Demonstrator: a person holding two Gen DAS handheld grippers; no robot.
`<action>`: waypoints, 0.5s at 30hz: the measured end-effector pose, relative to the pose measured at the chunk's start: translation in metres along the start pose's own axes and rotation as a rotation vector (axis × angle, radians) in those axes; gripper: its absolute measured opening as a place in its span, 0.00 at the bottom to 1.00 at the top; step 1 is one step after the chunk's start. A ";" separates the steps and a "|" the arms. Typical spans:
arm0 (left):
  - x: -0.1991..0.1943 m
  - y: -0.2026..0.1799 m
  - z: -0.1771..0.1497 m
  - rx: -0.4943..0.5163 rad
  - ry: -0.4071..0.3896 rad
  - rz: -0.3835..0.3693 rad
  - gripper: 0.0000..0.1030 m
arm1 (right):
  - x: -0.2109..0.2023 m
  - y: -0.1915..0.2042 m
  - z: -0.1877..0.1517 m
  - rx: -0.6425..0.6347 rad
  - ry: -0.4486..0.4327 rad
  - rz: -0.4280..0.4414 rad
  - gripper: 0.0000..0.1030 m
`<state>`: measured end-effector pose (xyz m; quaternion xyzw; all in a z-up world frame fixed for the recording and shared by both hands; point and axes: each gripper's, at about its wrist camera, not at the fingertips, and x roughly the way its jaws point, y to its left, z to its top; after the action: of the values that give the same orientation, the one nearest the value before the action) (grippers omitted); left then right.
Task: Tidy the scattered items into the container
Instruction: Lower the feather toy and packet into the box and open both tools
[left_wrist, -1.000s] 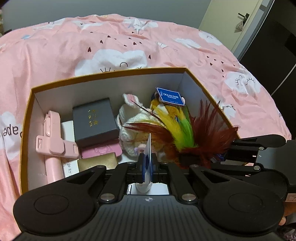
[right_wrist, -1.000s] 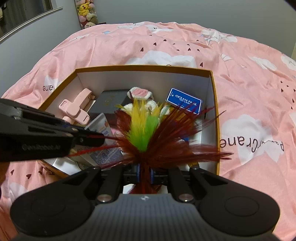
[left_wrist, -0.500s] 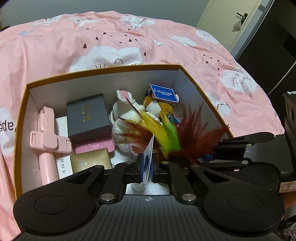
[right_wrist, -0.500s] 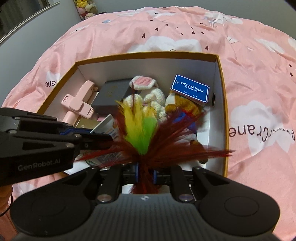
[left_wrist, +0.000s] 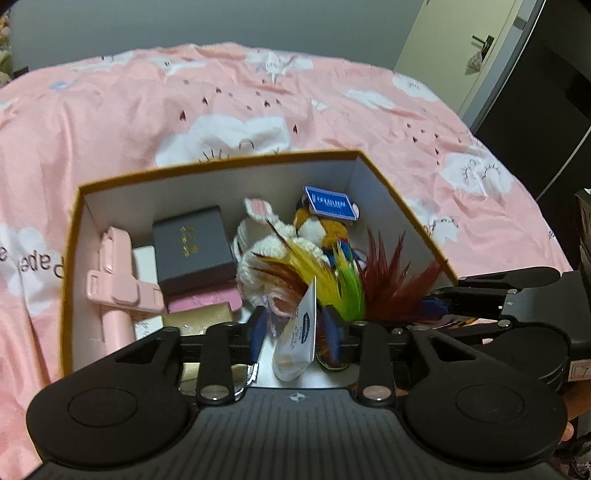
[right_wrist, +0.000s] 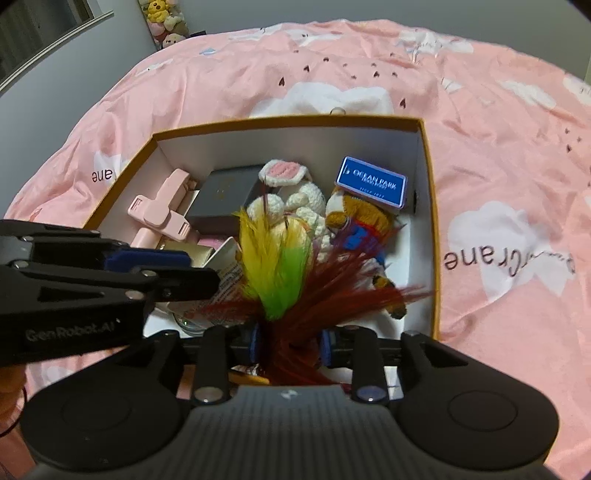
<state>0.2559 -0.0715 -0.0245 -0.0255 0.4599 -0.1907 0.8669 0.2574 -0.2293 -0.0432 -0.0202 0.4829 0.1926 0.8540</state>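
While the box (right_wrist: 428, 206) sits open on the pink bedspread (right_wrist: 498, 110), both grippers are held over its near edge. The left gripper (left_wrist: 297, 332) is seen with its fingers spread wide, and the white tube (left_wrist: 299, 332) stands between them, touching neither pad as far as can be told; its long axis runs upright, flat crimped end up, wider end down toward the box floor. The right gripper (right_wrist: 288, 341) is likewise parted, and the feather toy (right_wrist: 280, 269) lies loose between its pads, stem toward the camera, yellow and green plumes fanned away toward the far wall. Inside the box are seen a pink holder (left_wrist: 114, 280), a dark case (left_wrist: 192, 247), a knitted rabbit (right_wrist: 291, 195), an orange plush (right_wrist: 365, 218) and a blue tag (right_wrist: 371, 182).
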 end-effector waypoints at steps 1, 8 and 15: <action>-0.004 0.000 0.000 0.005 -0.013 0.004 0.46 | -0.004 0.002 0.000 -0.013 -0.014 -0.008 0.43; -0.036 0.001 -0.005 0.036 -0.107 0.077 0.65 | -0.034 0.015 -0.002 -0.067 -0.132 -0.076 0.54; -0.058 0.015 -0.024 -0.017 -0.217 0.139 0.86 | -0.056 0.017 -0.011 0.016 -0.250 -0.100 0.70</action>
<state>0.2125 -0.0344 0.0041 -0.0214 0.3656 -0.1223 0.9225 0.2166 -0.2334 0.0002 -0.0131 0.3727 0.1469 0.9162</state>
